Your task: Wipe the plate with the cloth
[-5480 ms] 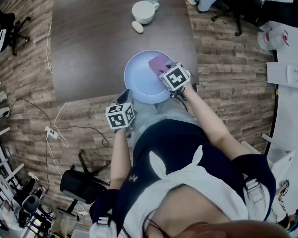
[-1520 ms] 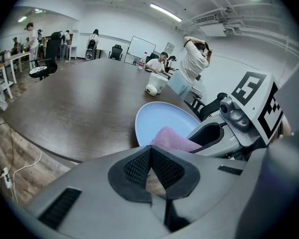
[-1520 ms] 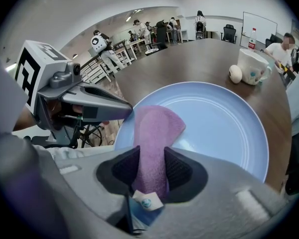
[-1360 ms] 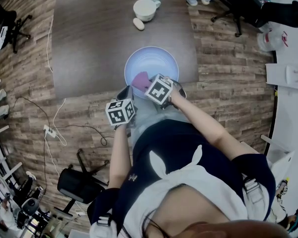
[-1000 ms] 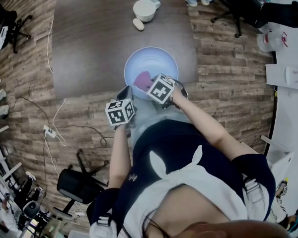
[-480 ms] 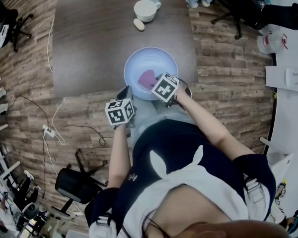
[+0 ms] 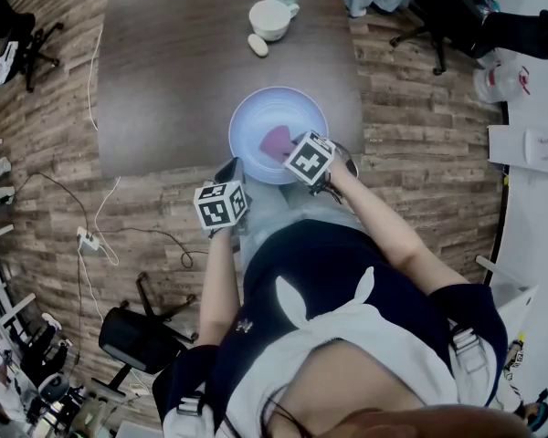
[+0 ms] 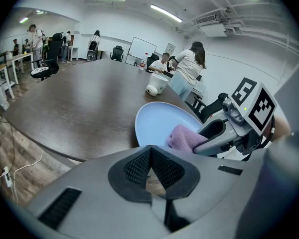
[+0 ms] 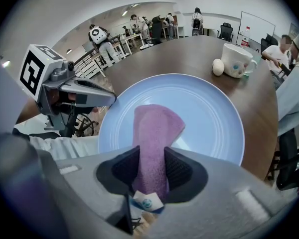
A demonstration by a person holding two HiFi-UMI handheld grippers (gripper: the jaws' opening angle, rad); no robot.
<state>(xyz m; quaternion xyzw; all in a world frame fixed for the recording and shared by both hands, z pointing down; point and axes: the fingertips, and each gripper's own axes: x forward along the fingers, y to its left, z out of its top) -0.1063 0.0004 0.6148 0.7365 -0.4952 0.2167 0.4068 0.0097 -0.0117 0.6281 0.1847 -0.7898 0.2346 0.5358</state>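
1. We see a pale blue round plate (image 7: 256, 117) lying flat on the dark brown wooden desk (image 7: 164, 80). It sits close to the desk's near edge, right in front of the person.
2. A folded mauve terry cloth (image 7: 276, 140) rests on the plate, on the near half and a little right of the middle. Its far end is spread on the plate's flat bottom.
3. The right tongs (image 7: 292, 151) pinch this cloth and point steeply down at the plate. In the right gripper view the two black ribbed pads (image 9: 125, 169) press on either side of the cloth strip. A small white and blue label (image 9: 147, 202) shows at the strip's near end.
4. The left tongs (image 7: 230, 172) are pressed together with nothing between them. In the left gripper view their black pads (image 8: 137, 166) meet at the tips, and only wood shows through the small gap below.
5. The left tongs sit just beside the plate's near left rim. We cannot tell whether they touch it.
6. At the far end of the desk stands a white ceramic mug (image 7: 272, 16) with coloured dots. A small white egg-shaped object (image 7: 258, 45) lies just beside it, and both are well apart from the plate.
7. Around the desk we see a wood-plank floor (image 7: 420, 108). A pale cable (image 7: 100, 235) and a black office chair (image 7: 142, 340) are on the person's left.
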